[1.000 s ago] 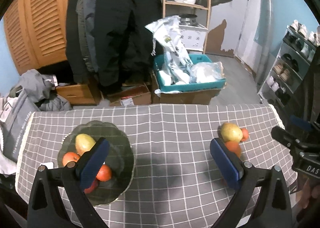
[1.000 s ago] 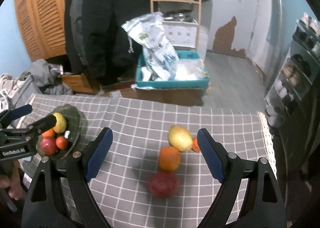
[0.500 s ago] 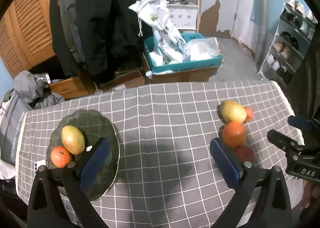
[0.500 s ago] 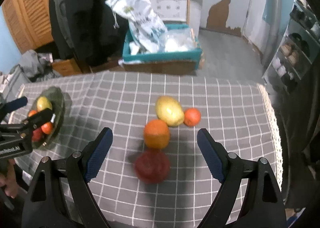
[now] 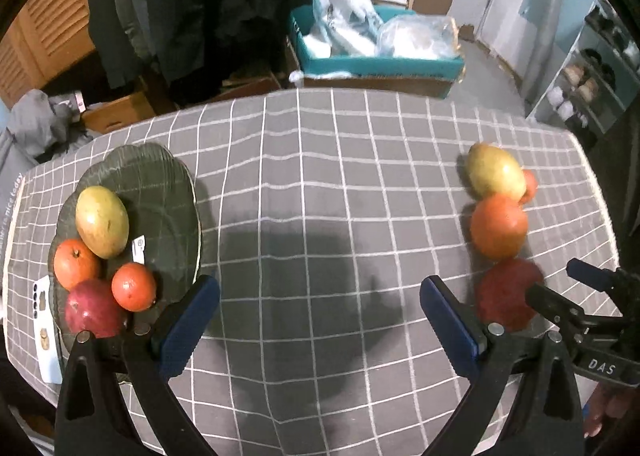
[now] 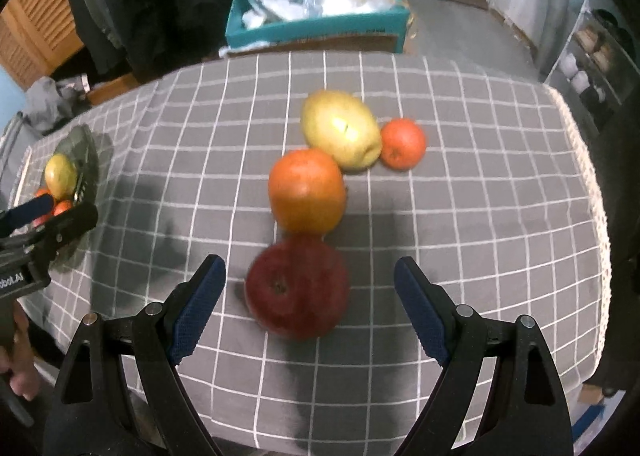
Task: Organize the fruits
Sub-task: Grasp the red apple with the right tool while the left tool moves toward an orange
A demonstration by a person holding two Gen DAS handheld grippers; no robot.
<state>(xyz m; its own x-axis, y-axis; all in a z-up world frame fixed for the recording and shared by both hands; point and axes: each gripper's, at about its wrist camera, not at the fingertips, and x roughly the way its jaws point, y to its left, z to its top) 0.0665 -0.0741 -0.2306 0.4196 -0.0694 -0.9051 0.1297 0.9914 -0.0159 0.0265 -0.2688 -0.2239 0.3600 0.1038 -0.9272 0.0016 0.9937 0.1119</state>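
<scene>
A: What's nearest right now?

B: The right gripper (image 6: pixel 310 302), jaws spread wide and empty. Compared with a second ago it has dropped toward the table, and the round dark-red apple (image 6: pixel 297 288) now sits just ahead of its blue pads, roughly between them but untouched.

A: And the left gripper (image 5: pixel 320 320)?

B: Also released, nothing between its jaws. It has come down too, so the grey checked tablecloth (image 5: pixel 320 184) fills most of its view. It hangs over bare cloth in the middle, with the dark green scalloped glass plate (image 5: pixel 160 176) at its near left.

A: What's on that plate?

B: 4 fruits: a red apple nearest, 2 small oranges, and a yellow-green mango at the far side.

A: And the loose ones?

B: 4 on the cloth at the right. Going away from the dark-red apple: a large round orange (image 6: pixel 306 190) touching it or nearly so, then a yellow-green oval mango (image 6: pixel 340 130), with a small orange tangerine (image 6: pixel 402 143) pressed against the mango's right side.

A: What does the descent mean for the job?

B: I'd judge the right gripper is lining up to take the dark-red apple first. It still needs to lower and close; the fruit is round and may roll into the orange behind it.
</scene>
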